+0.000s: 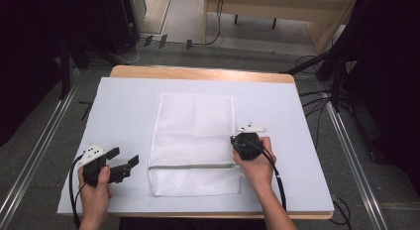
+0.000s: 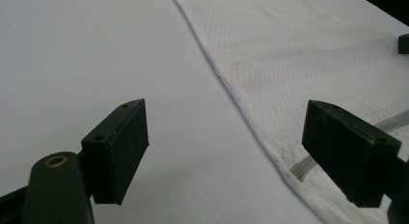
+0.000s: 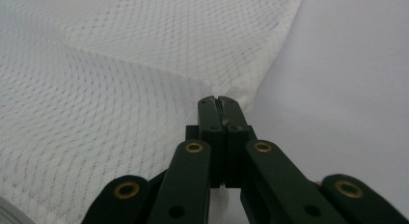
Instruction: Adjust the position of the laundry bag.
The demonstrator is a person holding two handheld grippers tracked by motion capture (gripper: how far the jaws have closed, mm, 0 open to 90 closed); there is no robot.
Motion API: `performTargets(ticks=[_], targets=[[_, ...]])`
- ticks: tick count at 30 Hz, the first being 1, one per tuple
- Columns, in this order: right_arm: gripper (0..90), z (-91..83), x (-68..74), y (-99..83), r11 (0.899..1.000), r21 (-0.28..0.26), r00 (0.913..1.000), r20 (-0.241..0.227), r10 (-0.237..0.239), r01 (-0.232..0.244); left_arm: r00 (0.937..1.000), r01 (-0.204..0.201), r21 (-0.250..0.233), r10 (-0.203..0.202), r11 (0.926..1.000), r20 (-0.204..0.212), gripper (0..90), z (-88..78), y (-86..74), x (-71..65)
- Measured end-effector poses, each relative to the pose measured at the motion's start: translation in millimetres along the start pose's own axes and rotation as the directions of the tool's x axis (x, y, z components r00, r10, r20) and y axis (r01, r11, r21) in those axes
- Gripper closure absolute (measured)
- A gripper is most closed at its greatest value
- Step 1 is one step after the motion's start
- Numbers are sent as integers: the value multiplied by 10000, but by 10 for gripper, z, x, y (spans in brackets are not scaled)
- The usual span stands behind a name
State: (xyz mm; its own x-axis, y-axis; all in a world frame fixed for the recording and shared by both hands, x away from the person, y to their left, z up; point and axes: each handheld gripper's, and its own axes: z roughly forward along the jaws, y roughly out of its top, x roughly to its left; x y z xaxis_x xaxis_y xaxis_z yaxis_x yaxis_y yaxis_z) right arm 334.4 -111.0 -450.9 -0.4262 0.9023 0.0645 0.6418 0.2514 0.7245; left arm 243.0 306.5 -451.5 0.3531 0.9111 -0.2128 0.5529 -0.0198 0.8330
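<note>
A white mesh bag (image 1: 193, 141) lies flat in the middle of the pale sheet, with a grey zipper (image 1: 193, 166) running across near its front end. My right gripper (image 1: 236, 140) is at the bag's right edge, just above the zipper line. In the right gripper view its jaws (image 3: 219, 101) are shut, pinching the mesh bag (image 3: 120, 89) at its edge, where the fabric rises slightly. My left gripper (image 1: 125, 156) rests on the sheet left of the bag, open with nothing between its pads (image 2: 120, 151). The mesh bag (image 2: 308, 55) lies ahead of it and to its right.
The pale sheet (image 1: 124, 106) covers most of a wooden table (image 1: 198, 72). Bare sheet lies on both sides of the bag. Beyond the table are metal floor rails (image 1: 39, 150), cables (image 1: 317, 101) and dark stands.
</note>
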Motion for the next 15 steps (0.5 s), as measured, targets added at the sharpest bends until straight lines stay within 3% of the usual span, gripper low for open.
performTargets(ticks=[5, 11, 15], targets=[[900, -79, -186, -97, 9999, -13, 9998, 119, 158, -158, 10000, -10, 16, 10, 10000, 0, 166, 6, -5, -14], [900, -122, -299, -144, 9996, -30, 9994, 201, 298, -298, 10000, -41, 42, 40, 10000, 48, 166, 11, -8, -20], [900, -135, -351, -150, 9998, -111, 9997, 207, 154, -151, 10000, -56, 59, 56, 10000, 66, 166, 15, -11, -24]])
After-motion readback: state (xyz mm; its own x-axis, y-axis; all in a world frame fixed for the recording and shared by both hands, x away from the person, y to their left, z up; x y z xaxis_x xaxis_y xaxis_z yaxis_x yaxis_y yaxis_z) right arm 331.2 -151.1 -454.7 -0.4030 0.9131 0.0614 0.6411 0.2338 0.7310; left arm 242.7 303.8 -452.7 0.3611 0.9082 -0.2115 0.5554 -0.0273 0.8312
